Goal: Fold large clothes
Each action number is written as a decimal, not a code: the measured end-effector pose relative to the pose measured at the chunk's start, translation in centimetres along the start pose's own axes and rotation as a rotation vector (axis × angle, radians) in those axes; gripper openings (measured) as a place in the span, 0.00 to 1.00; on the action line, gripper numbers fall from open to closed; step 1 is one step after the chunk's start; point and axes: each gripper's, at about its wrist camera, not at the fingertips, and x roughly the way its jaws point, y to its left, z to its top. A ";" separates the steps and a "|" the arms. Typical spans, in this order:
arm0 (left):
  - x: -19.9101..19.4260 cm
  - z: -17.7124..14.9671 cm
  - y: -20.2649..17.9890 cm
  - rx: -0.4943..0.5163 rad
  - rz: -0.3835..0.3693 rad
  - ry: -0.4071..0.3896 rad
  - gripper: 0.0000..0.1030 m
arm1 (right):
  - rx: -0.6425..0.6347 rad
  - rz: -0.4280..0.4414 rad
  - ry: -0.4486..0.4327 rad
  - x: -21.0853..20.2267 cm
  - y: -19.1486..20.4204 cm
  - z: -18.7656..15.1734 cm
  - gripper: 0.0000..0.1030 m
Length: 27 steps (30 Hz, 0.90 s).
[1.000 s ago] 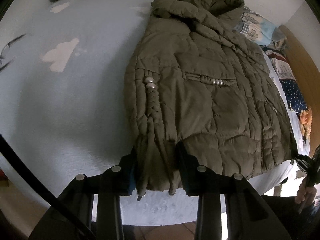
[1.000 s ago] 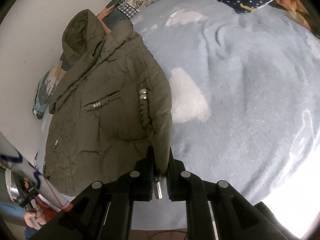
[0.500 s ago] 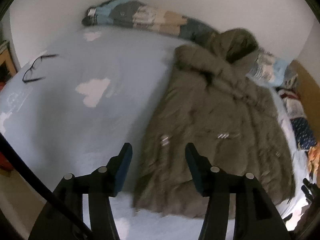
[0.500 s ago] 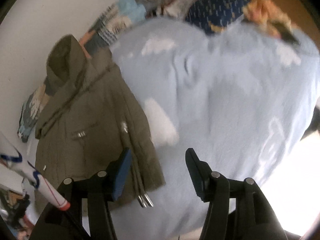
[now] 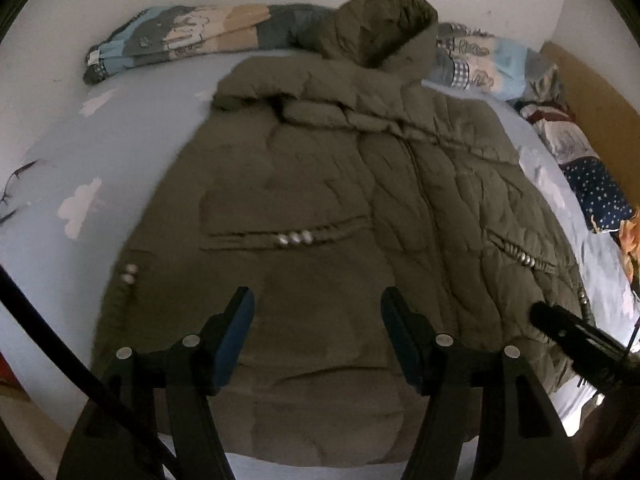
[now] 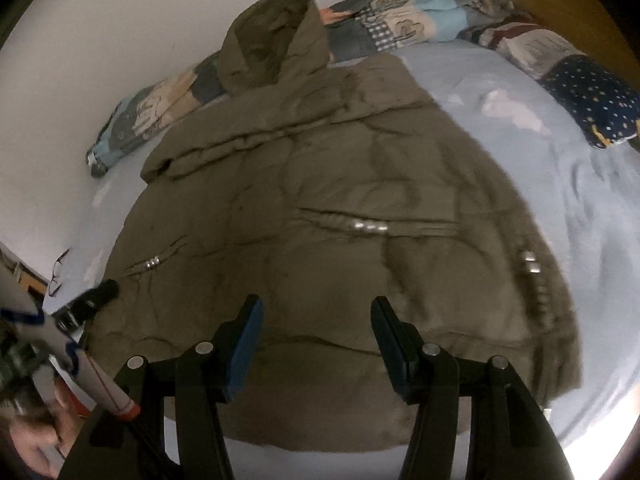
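An olive-green padded hooded jacket [image 5: 332, 208] lies flat, front up, on a light blue bed sheet [image 5: 120, 152], hood toward the wall. It also fills the right wrist view [image 6: 320, 216]. My left gripper [image 5: 316, 320] is open and empty, held above the jacket's lower left part. My right gripper [image 6: 316, 324] is open and empty above the jacket's lower right part. The right gripper's tip shows at the lower right of the left wrist view [image 5: 560, 328]. The left gripper's tip shows at the left of the right wrist view [image 6: 96, 296].
A patchwork blanket [image 5: 192, 36] lies bunched along the white wall behind the hood. A dark blue starred cushion [image 5: 600, 196] lies at the right edge. Eyeglasses [image 5: 16, 192] lie on the sheet at the far left. A wooden headboard [image 6: 560, 4] stands at the right.
Both grippers let go of the jacket's bottom corners, opened, and pulled back. Each has since swung inward over the jacket's lower part. The jacket stays flat.
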 end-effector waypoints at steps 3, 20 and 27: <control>0.6 -0.1 -1.3 0.004 0.030 0.008 0.63 | 0.030 -0.013 0.033 1.6 0.8 0.1 0.59; -13.4 -3.9 -2.7 0.023 0.083 -0.272 0.63 | 0.122 0.072 -0.106 -6.5 1.6 -1.8 0.59; -25.8 -3.1 -4.4 0.032 0.005 -0.421 0.63 | 0.079 0.145 -0.196 -16.5 4.2 -2.0 0.59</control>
